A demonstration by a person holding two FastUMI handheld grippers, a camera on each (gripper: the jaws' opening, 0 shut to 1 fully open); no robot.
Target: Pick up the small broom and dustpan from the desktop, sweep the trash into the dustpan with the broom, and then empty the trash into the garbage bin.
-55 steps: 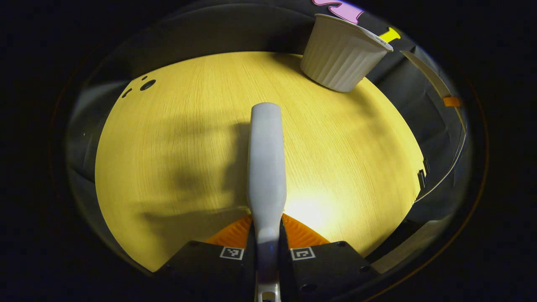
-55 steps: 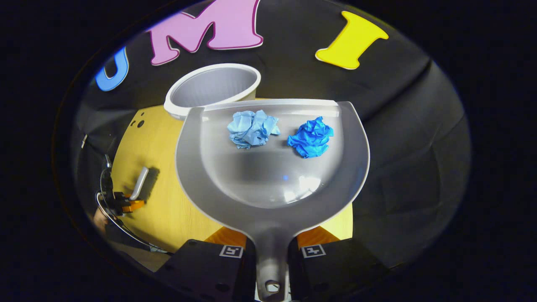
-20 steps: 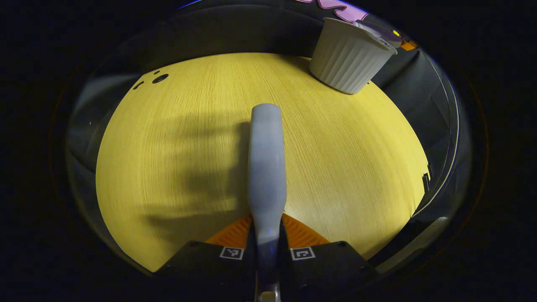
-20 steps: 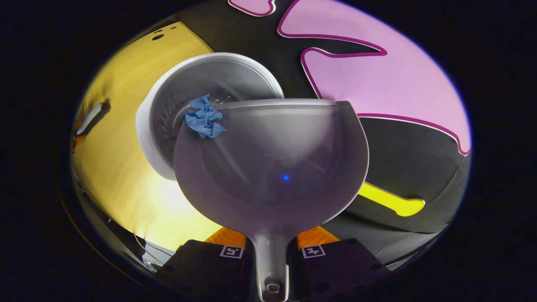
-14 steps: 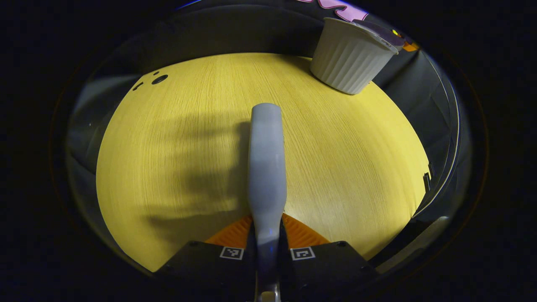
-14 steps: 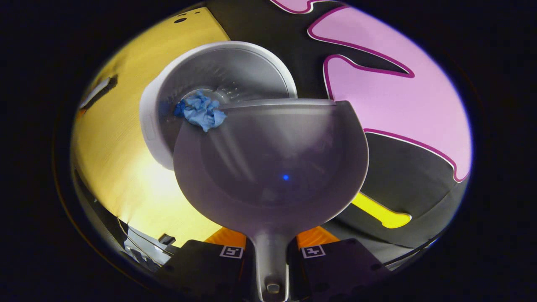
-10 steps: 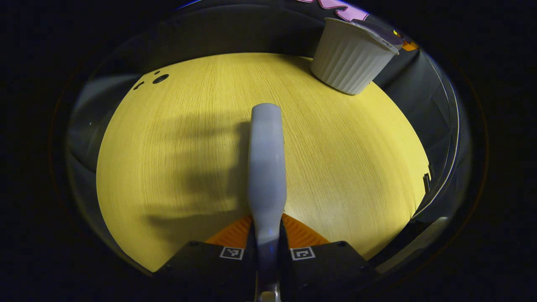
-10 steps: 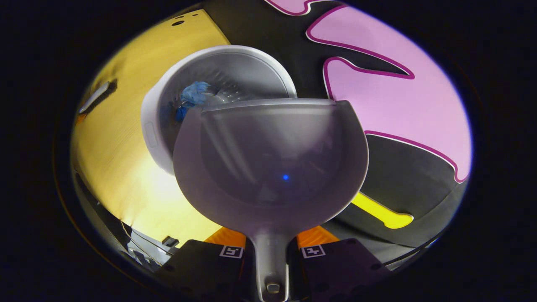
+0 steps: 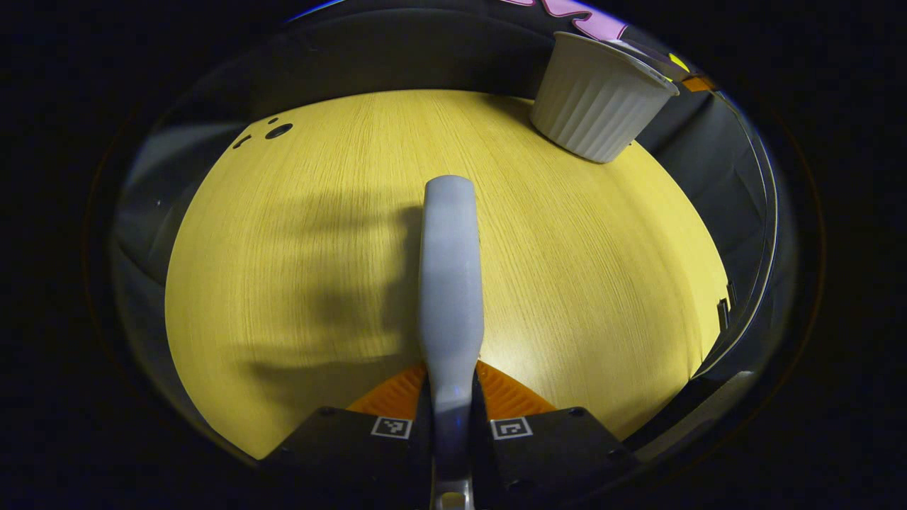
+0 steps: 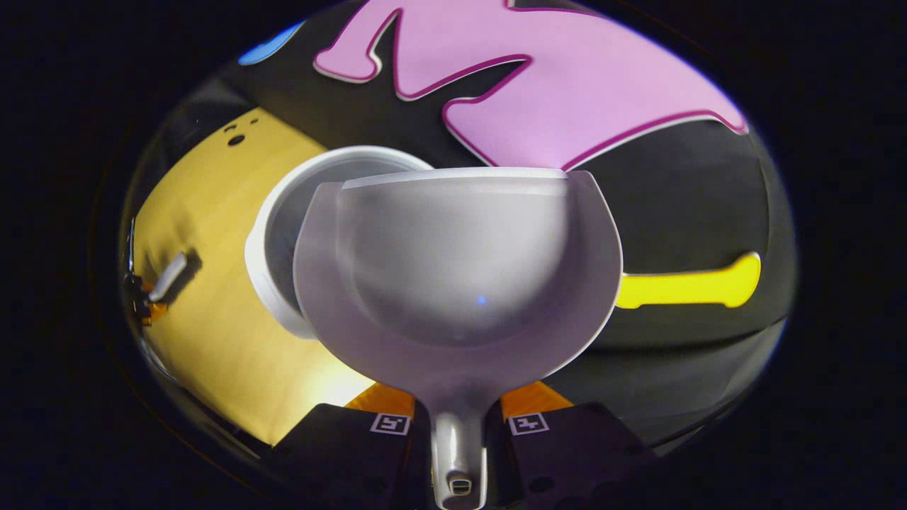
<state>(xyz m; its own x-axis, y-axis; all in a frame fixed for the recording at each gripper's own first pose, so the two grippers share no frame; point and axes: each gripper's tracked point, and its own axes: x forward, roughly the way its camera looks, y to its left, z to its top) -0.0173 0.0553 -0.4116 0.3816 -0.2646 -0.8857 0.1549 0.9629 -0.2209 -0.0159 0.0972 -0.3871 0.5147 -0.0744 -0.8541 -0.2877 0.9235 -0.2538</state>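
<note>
The right gripper point(image 10: 458, 425) squeezes the handle of the empty dustpan point(image 10: 453, 269), held over the white bin point(image 10: 273, 241). The left gripper point(image 9: 451, 425) squeezes the broom point(image 9: 449, 283) above the yellow table point(image 9: 283, 269).

A pale grey broom point(image 9: 449, 283) and translucent grey dustpan point(image 10: 457, 276), a ribbed white bin point(image 9: 599, 99), and a yellow wood-grain desktop point(image 9: 319, 248).
</note>
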